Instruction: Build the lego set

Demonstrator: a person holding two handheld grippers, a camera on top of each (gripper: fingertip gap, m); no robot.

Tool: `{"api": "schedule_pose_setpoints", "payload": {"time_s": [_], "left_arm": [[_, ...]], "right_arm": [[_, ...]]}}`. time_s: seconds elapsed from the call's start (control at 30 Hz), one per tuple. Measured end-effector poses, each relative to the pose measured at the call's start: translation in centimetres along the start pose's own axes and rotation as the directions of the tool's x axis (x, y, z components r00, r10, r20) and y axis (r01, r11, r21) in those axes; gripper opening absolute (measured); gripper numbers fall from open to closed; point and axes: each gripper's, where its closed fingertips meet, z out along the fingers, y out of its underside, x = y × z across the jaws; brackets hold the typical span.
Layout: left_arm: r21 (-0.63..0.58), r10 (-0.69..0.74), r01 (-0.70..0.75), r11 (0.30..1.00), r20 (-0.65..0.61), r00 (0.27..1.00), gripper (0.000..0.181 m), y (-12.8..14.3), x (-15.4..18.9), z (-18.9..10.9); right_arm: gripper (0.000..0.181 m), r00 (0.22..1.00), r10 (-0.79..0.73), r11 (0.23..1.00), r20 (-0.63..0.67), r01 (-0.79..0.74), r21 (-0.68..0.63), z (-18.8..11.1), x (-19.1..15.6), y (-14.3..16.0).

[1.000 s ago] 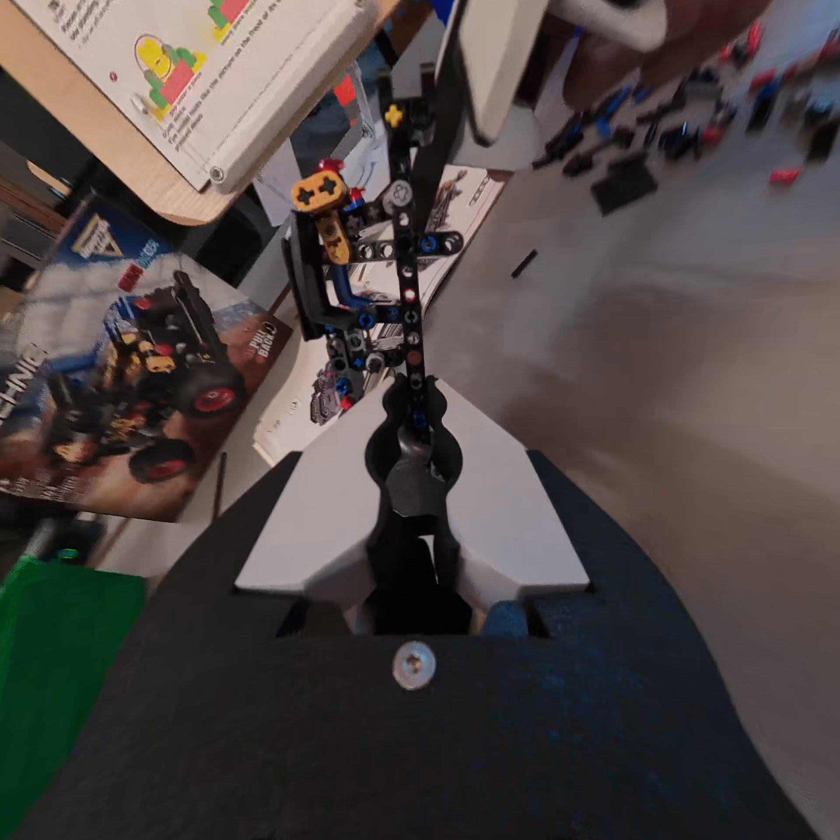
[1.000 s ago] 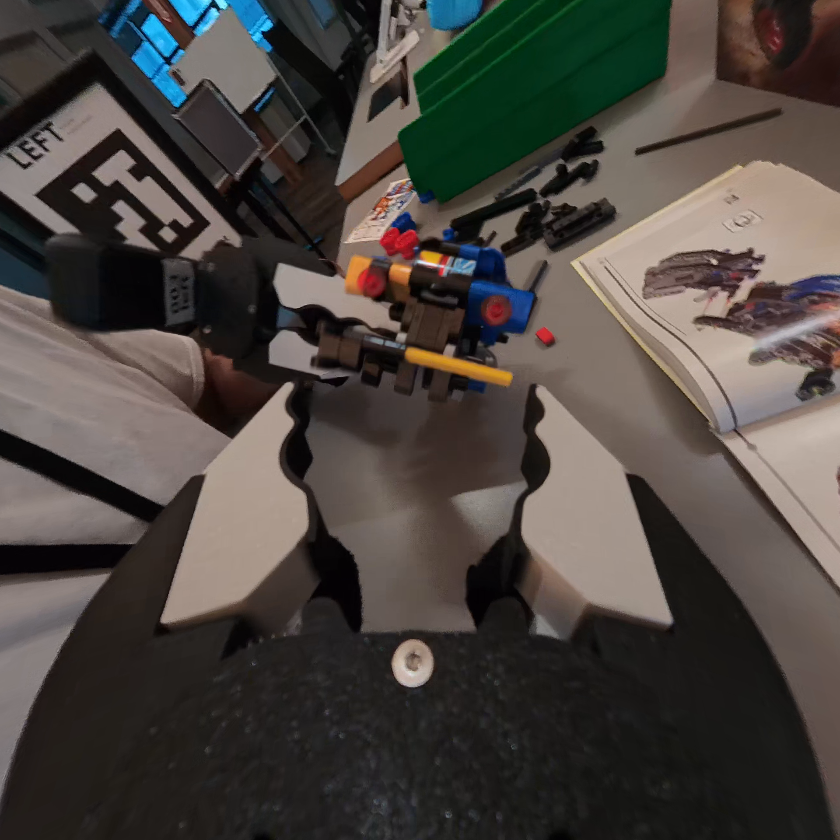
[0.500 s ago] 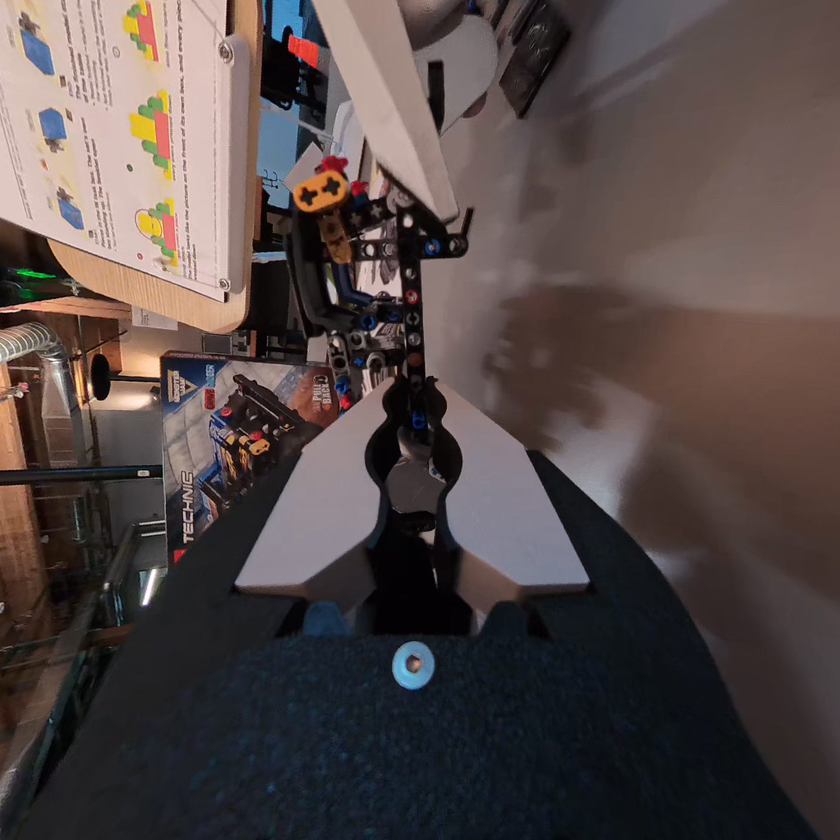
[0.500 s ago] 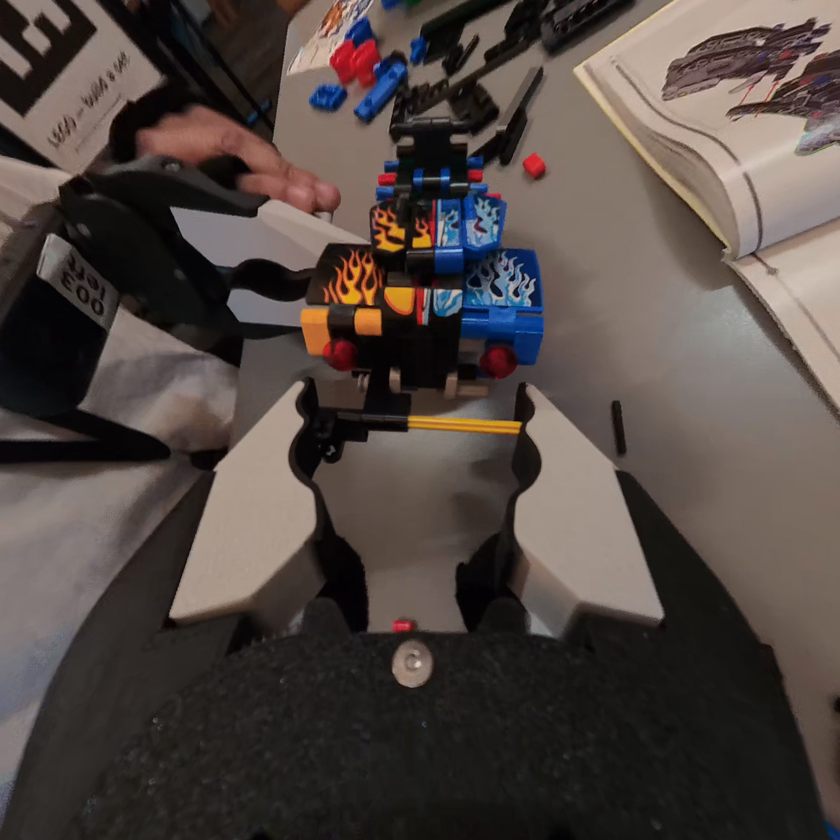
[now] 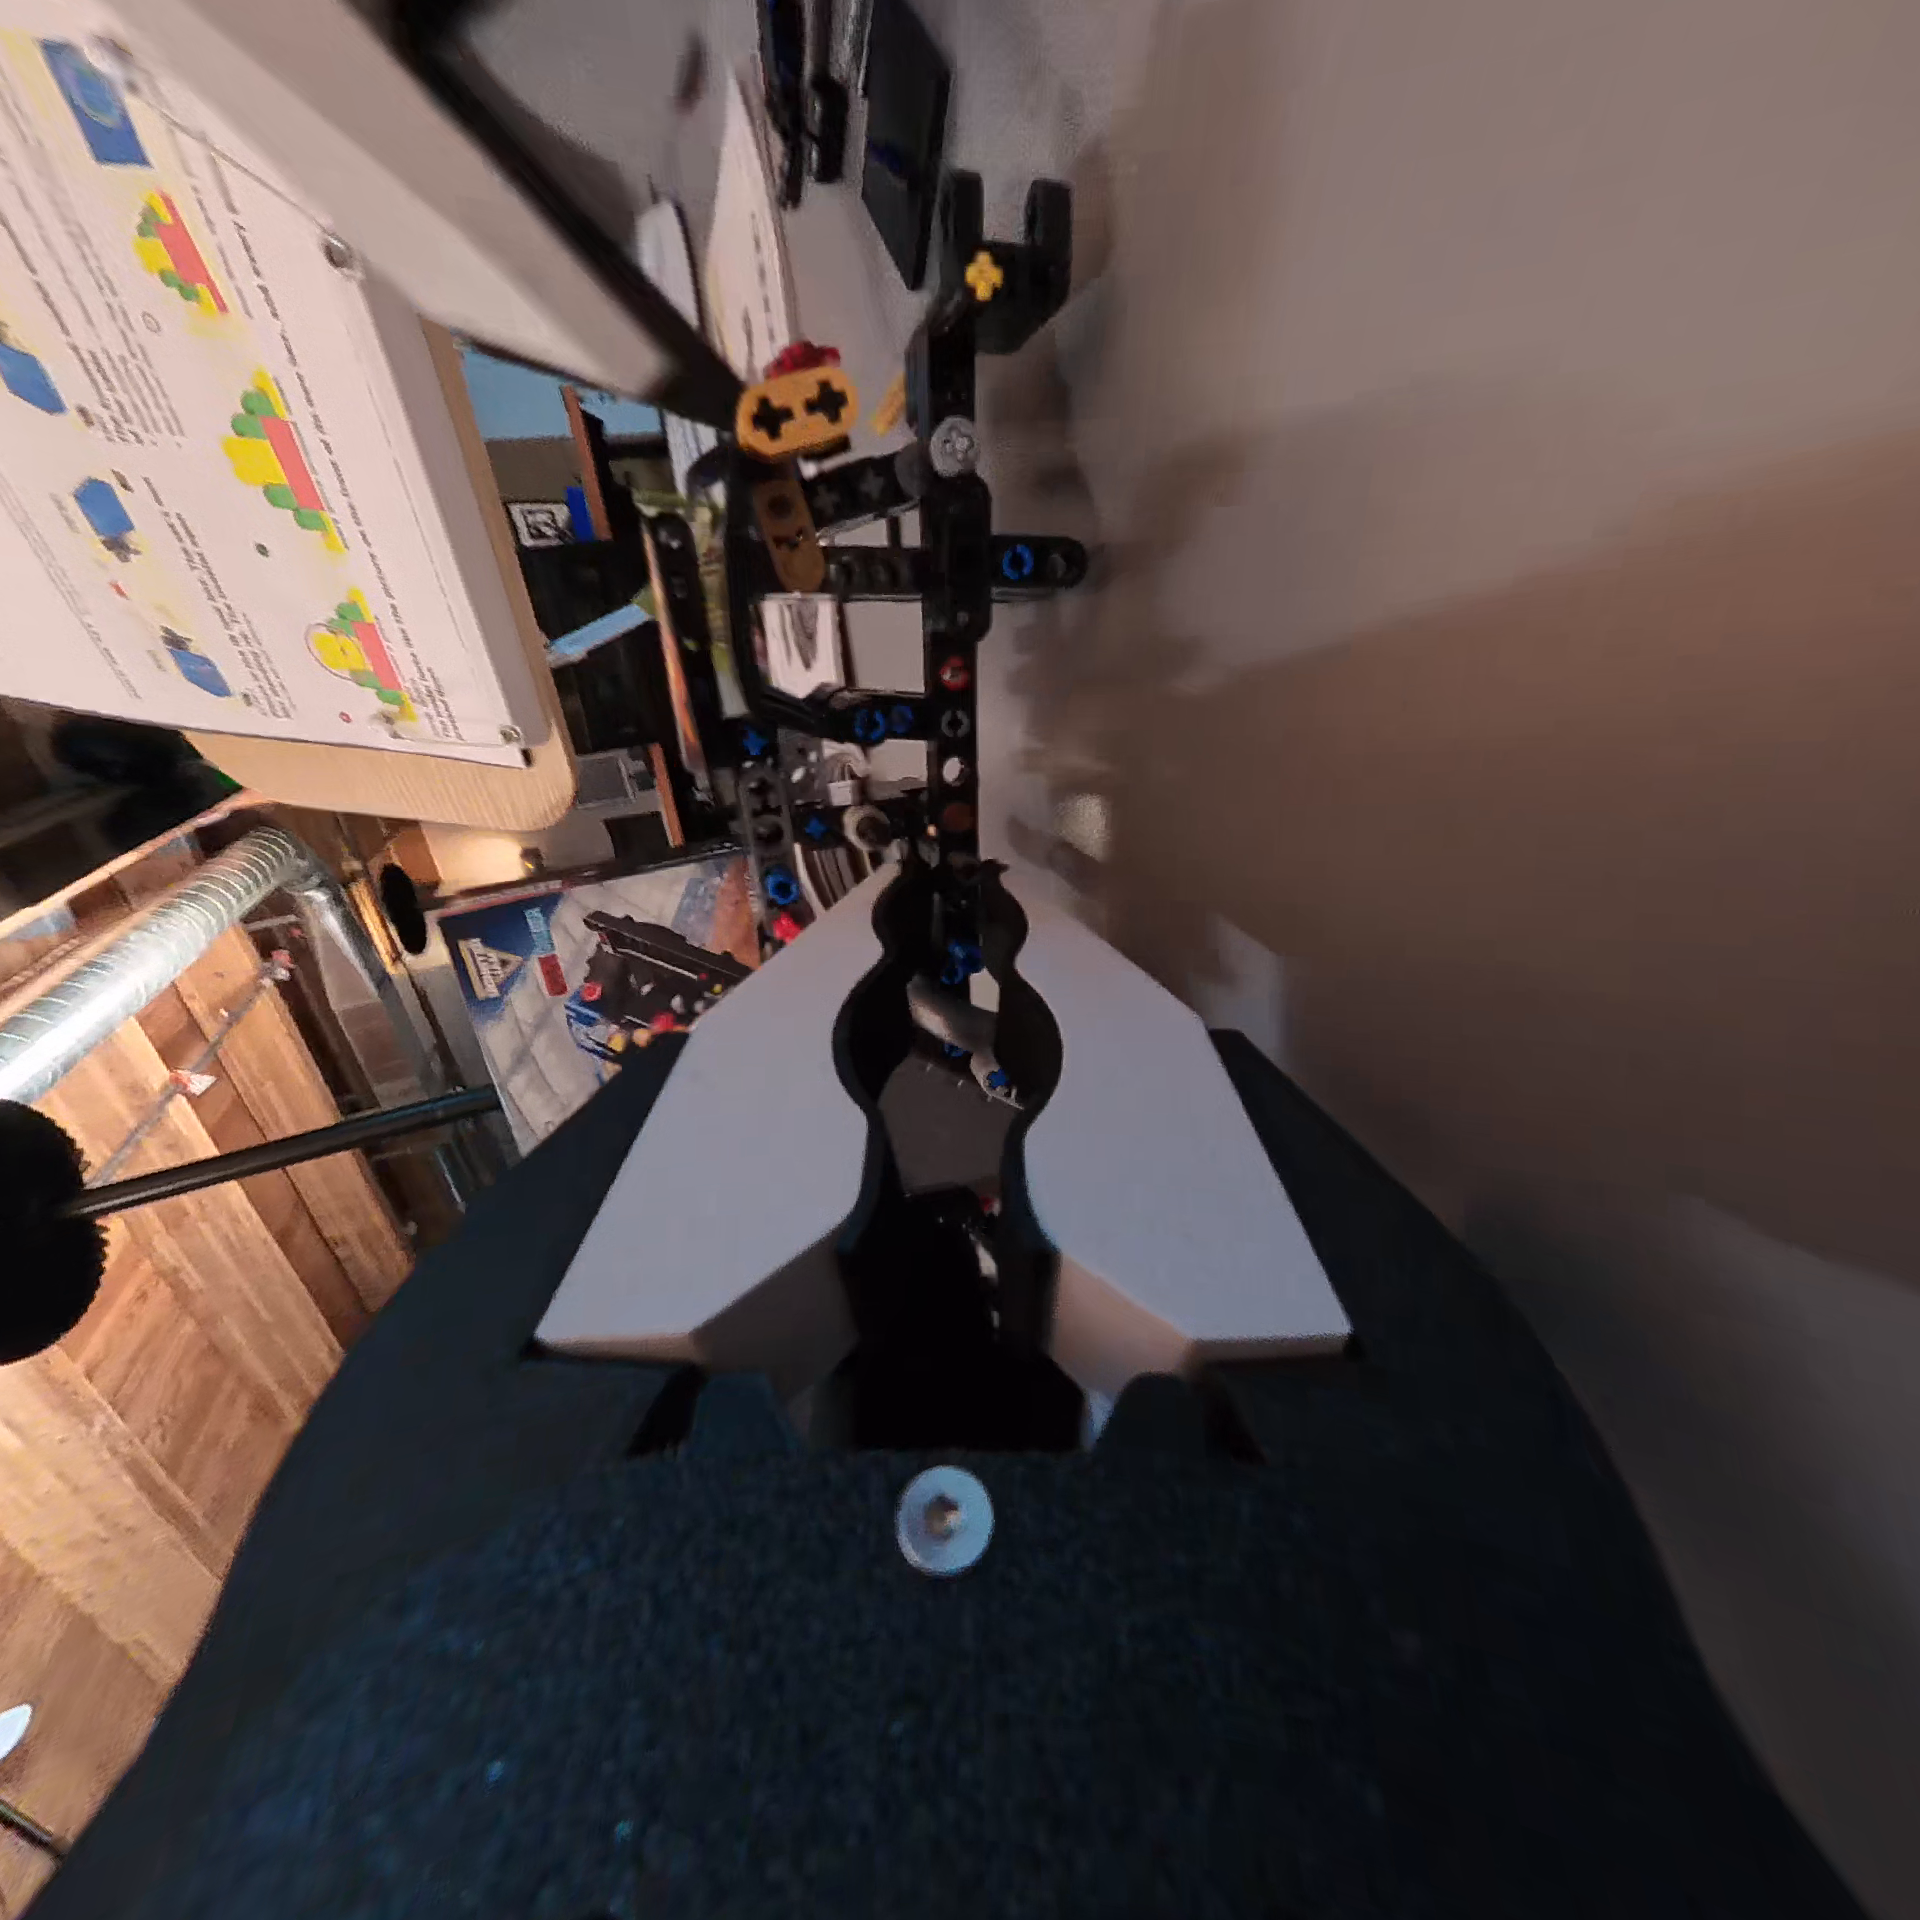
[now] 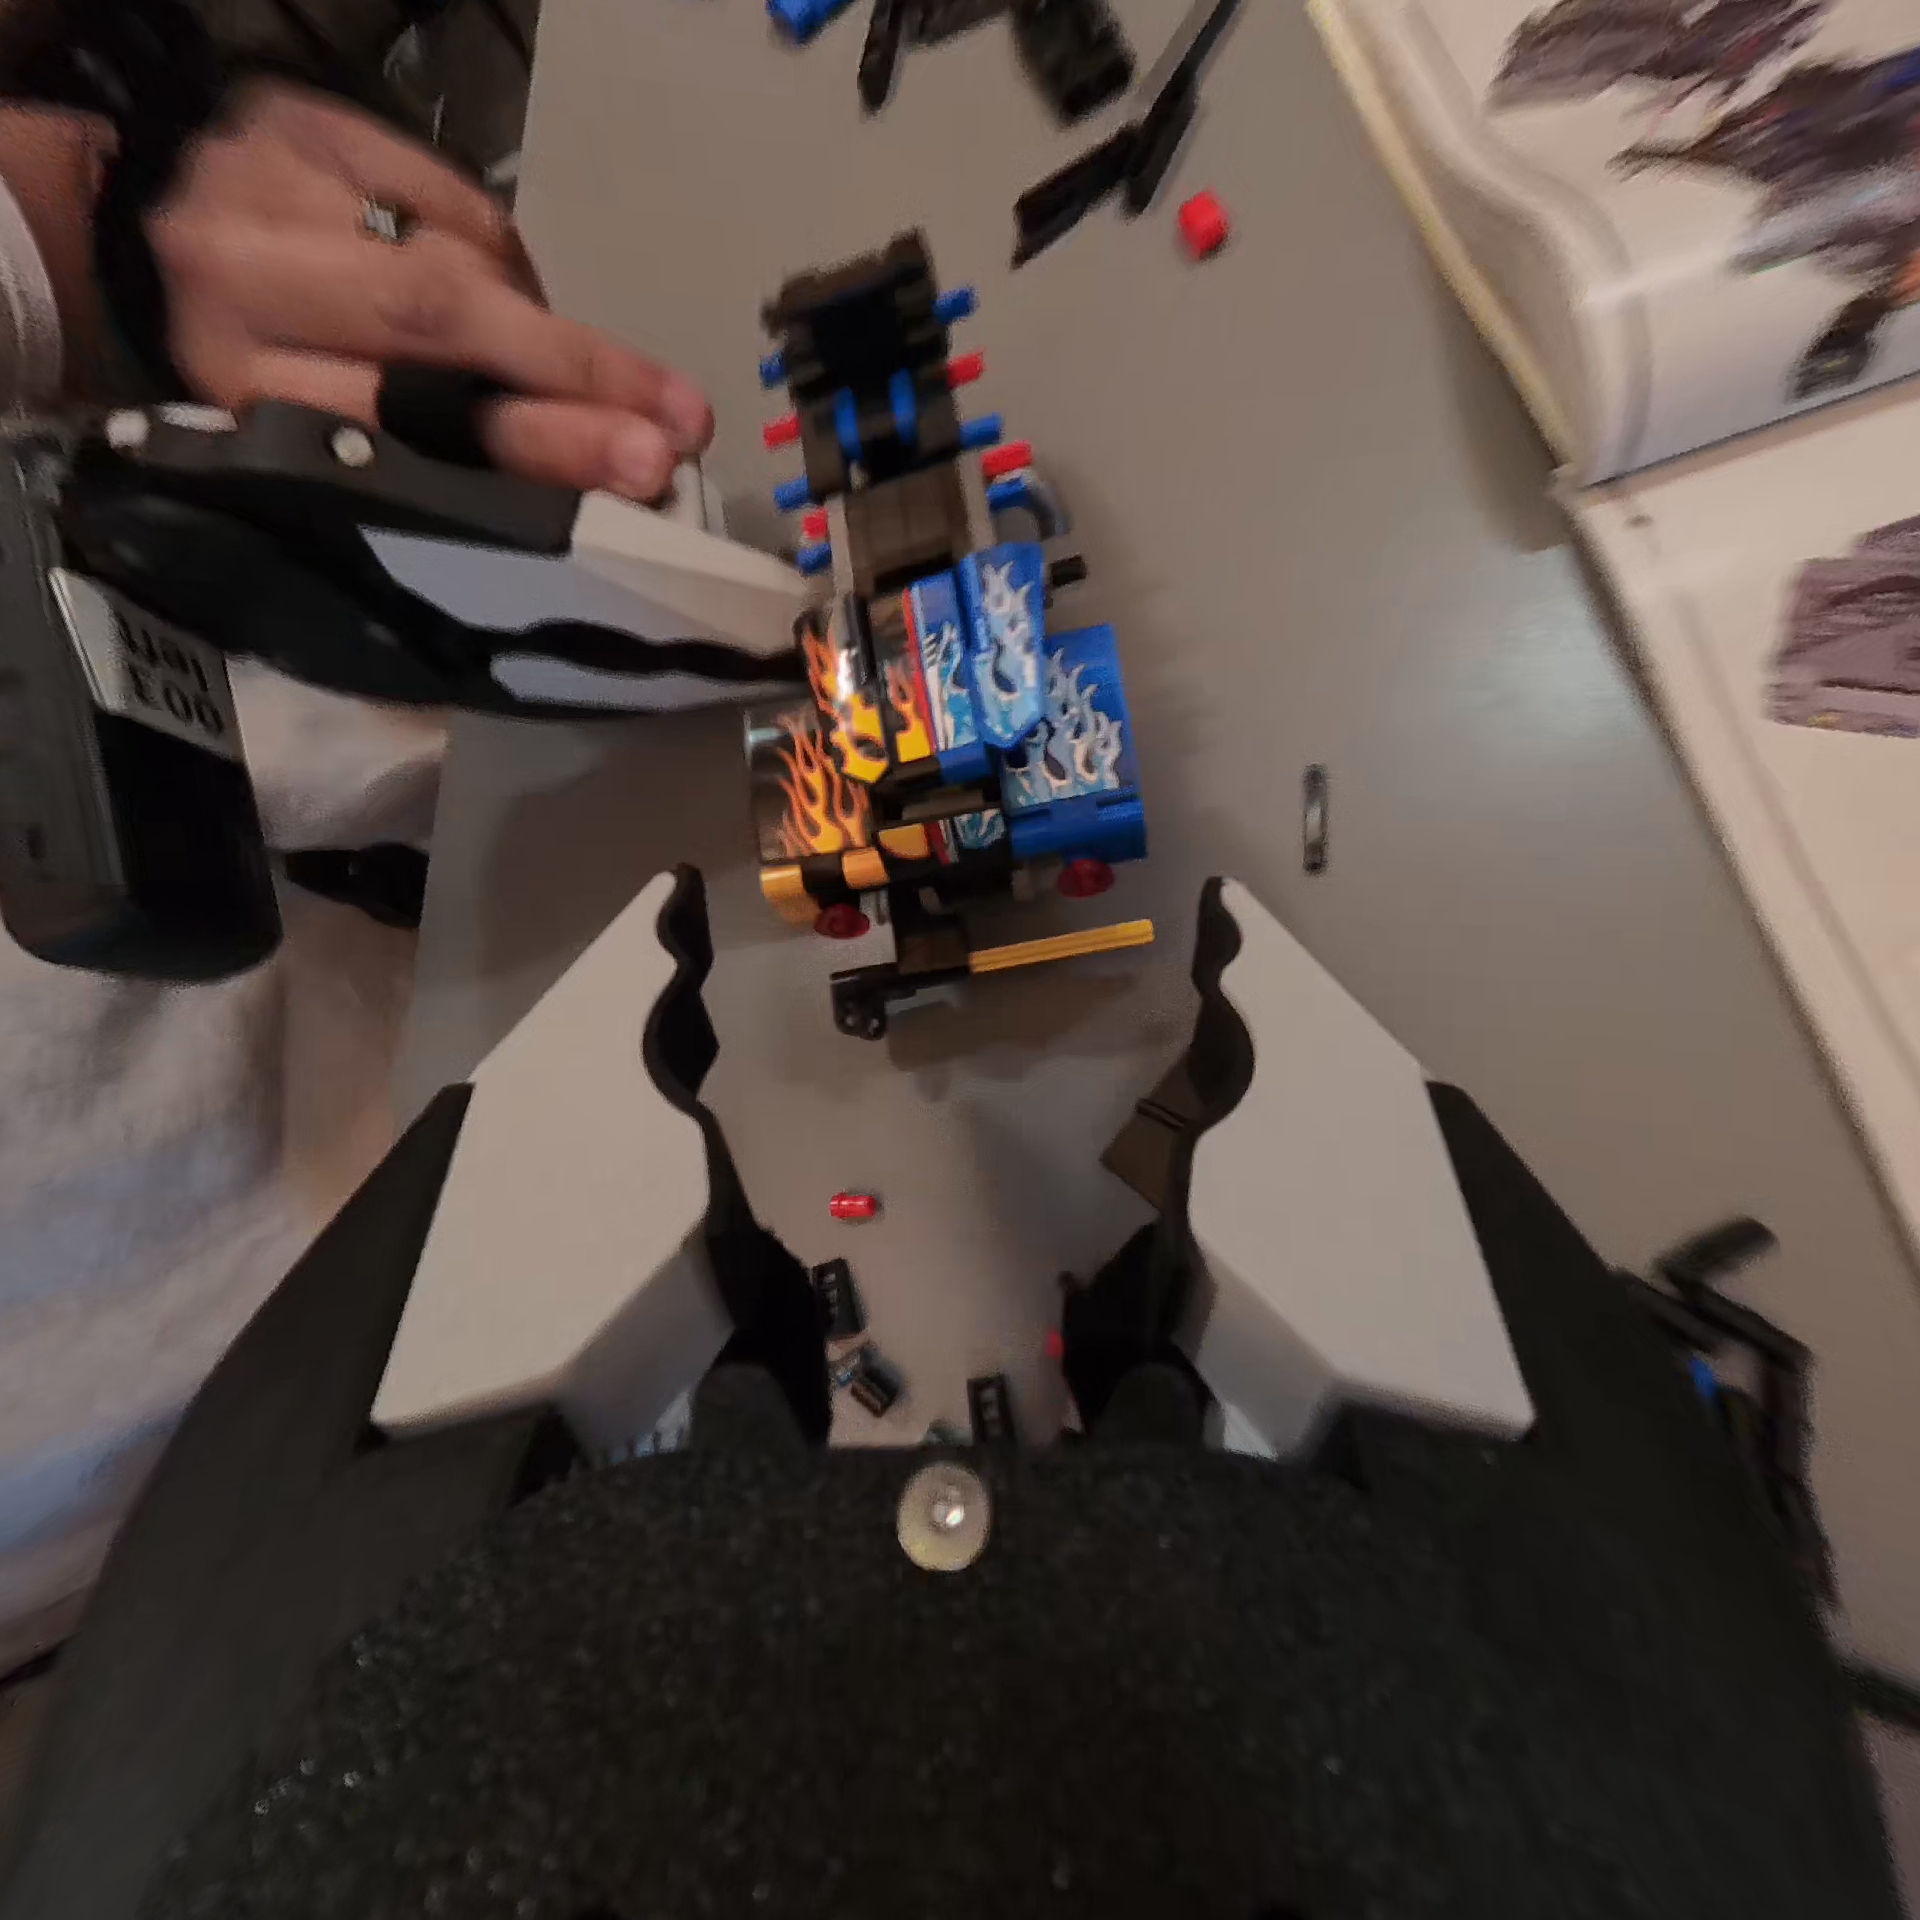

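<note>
Lego truck chassis (image 6: 935,665) above grey table (image 6: 1351,831), long axis twelve-to-six, yellow axle end at six, left gripper (image 5: 948,914) clamped on its nine o'clock side, right gripper (image 6: 951,935) spread wide, empty.

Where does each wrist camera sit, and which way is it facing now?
Left wrist view: on the left gripper, looking along shut fingers at the black beam frame of the lego truck model.
Right wrist view: on the open right gripper, facing down at the grey table; a hand shows.
Shared: the model, left gripper.
</note>
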Motion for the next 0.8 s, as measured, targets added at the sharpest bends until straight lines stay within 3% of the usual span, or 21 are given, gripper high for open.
{"api": "schedule_pose_setpoints", "payload": {"time_s": [0.2, 0.33, 0.4, 0.47, 0.53, 0.57, 0.63, 0.7, 0.8], "left_arm": [[0.029, -0.119, 0.122, 0.992, -0.086, 0.989, 0.019, -1.5, 0.9, 0.0], [0.171, -0.268, 0.305, 0.937, -0.209, 0.941, 0.025, -2.6, 0.4, -2.3], [0.274, -0.411, 0.539, 0.796, -0.408, 0.815, 0.025, -3.5, -0.8, -4.8], [0.305, -0.495, 0.772, 0.558, -0.624, 0.604, 0.025, -3.1, -4.2, -6.8], [0.254, -0.528, 0.901, 0.352, -0.741, 0.415, 0.025, -0.3, -8.3, -5.8], [0.212, -0.53, 0.935, 0.285, -0.778, 0.338, 0.026, 1.4, -9.8, -4.4], [0.109, -0.509, 0.968, 0.225, -0.834, 0.212, 0.036, 4.0, -10.9, -0.9], [0.046, -0.495, 0.983, 0.18, -0.859, 0.131, 0.037, 5.5, -11.2, 2.3], [0.089, -0.53, 0.988, 0.125, -0.836, 0.143, 0.028, 6.5, -11.3, 4.9]], "right_arm": [[0.084, 0.96, 0.113, 0.972, -0.255, -0.054, 0.229, -4.6, 5.1, -1.3], [0.082, 0.916, 0.206, 0.943, -0.344, -0.092, 0.32, -6.5, 7.6, -1.2], [0.081, 0.886, 0.221, 0.932, -0.407, -0.07, 0.355, -7.4, 8.6, -1.3], [0.082, 0.857, 0.223, 0.926, -0.464, -0.037, 0.377, -7.8, 9.4, -1.4], [0.081, 0.806, 0.21, 0.936, -0.553, -0.002, 0.352, -7.9, 10.5, -0.9], [0.08, 0.782, 0.2, 0.945, -0.59, 0.004, 0.326, -7.7, 10.9, -0.5], [0.078, 0.734, 0.213, 0.957, -0.645, -0.025, 0.287, -7.3, 11.9, 0.5], [0.076, 0.729, 0.231, 0.96, -0.644, -0.064, 0.271, -6.4, 12.3, 1.3], [0.074, 0.74, 0.251, 0.957, -0.625, -0.092, 0.276, -5.6, 12.6, 1.7]]}}
